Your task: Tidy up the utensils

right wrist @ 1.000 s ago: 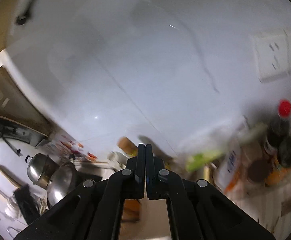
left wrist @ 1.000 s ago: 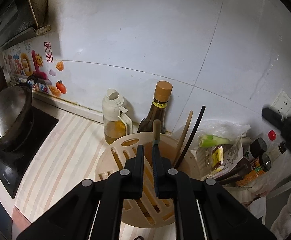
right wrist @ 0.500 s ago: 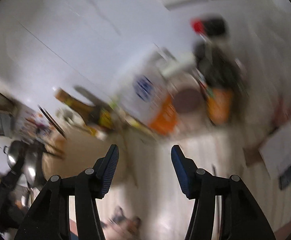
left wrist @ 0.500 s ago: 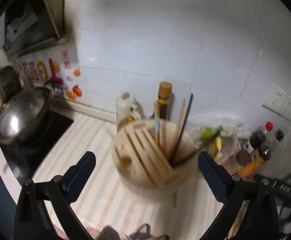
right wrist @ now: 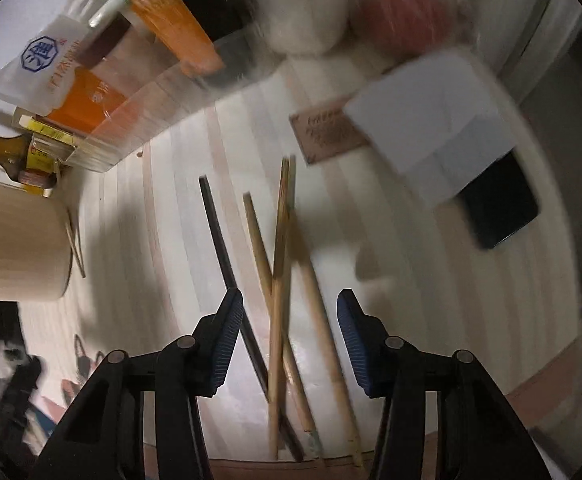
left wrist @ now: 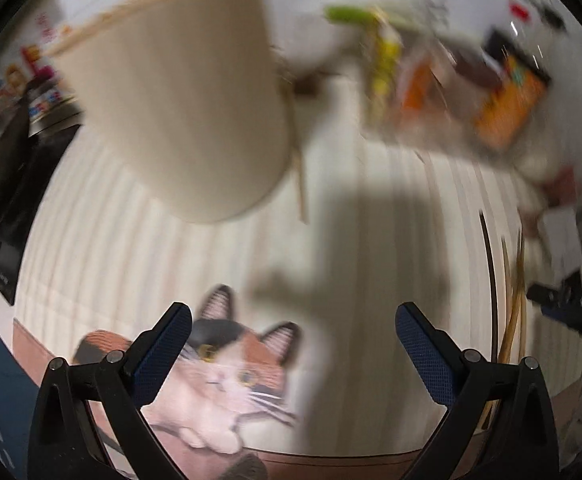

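Note:
Several wooden chopsticks [right wrist: 281, 248] and one black chopstick [right wrist: 223, 240] lie crossed on the pale striped countertop. My right gripper [right wrist: 291, 336] is open and empty just above their near ends, jaws on either side of them. The round beige utensil holder [left wrist: 179, 92] stands at upper left in the blurred left wrist view, and it also shows at the left edge of the right wrist view [right wrist: 15, 240]. My left gripper [left wrist: 293, 356] is wide open and empty over the counter, in front of the holder. The chopsticks [left wrist: 513, 320] show at its right.
Orange packets and bottles in a clear box [right wrist: 131, 68] stand along the wall. A white card [right wrist: 431, 120] and a black phone [right wrist: 499, 200] lie at right. A cat-picture mat [left wrist: 227, 376] lies at the front edge. A dark stovetop [left wrist: 15, 184] is at left.
Both grippers have opened and tilted down toward the countertop. The left one let go of the utensil in the holder and drew back. The right one swung over the loose chopsticks.

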Demonstrator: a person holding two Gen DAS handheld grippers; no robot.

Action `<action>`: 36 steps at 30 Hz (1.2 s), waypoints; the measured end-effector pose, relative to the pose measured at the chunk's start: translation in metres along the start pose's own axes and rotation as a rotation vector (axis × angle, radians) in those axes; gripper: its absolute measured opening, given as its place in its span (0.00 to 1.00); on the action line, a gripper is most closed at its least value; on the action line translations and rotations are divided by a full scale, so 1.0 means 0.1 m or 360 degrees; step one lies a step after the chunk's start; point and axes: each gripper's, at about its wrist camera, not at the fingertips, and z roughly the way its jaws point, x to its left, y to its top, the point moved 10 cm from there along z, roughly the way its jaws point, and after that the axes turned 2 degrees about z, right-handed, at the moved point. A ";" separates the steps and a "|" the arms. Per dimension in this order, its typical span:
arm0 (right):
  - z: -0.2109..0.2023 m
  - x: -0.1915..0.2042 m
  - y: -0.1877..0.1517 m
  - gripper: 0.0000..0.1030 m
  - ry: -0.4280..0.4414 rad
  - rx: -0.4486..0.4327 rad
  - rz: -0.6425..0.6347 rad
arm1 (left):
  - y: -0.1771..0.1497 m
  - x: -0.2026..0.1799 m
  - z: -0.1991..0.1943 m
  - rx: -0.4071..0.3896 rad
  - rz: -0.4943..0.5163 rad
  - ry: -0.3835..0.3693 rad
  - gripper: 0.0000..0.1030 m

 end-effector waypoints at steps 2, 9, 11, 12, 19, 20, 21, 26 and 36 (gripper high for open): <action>0.14 0.03 0.00 0.40 -0.0039 0.0015 -0.0063 | -0.03 -0.15 0.08 0.0029 0.0045 -0.0009 1.00; 0.12 -0.05 0.00 0.07 0.0022 -0.0065 -0.0035 | -0.02 -0.76 0.29 0.0100 0.0185 -0.0129 0.98; 0.00 -0.15 0.02 0.07 0.0055 -0.0092 0.0003 | -0.03 -1.01 0.37 0.0147 0.0206 -0.0212 0.90; -0.09 -0.23 0.05 0.07 0.0068 -0.0117 0.0031 | -0.03 -1.10 0.41 0.0165 0.0218 -0.0233 0.78; -0.40 -0.78 0.10 0.07 0.0048 -0.0159 0.0149 | -0.14 -1.96 0.63 0.0231 0.0493 -0.0289 0.48; -0.42 -0.88 0.10 0.07 0.0023 -0.0164 0.0158 | -0.14 -2.02 0.63 0.0204 0.0543 -0.0261 0.42; -0.42 -0.91 0.08 0.07 0.0011 -0.0162 0.0161 | -0.14 -2.06 0.62 0.0176 0.0580 -0.0243 0.31; -0.32 -1.09 -0.03 0.07 0.0011 -0.0111 0.0208 | -0.15 -2.05 0.58 0.0120 0.0707 -0.0220 0.10; -0.25 -0.66 -0.17 0.07 0.0122 -0.0038 0.0035 | -0.14 -0.51 0.68 0.0192 0.0323 -0.0008 0.10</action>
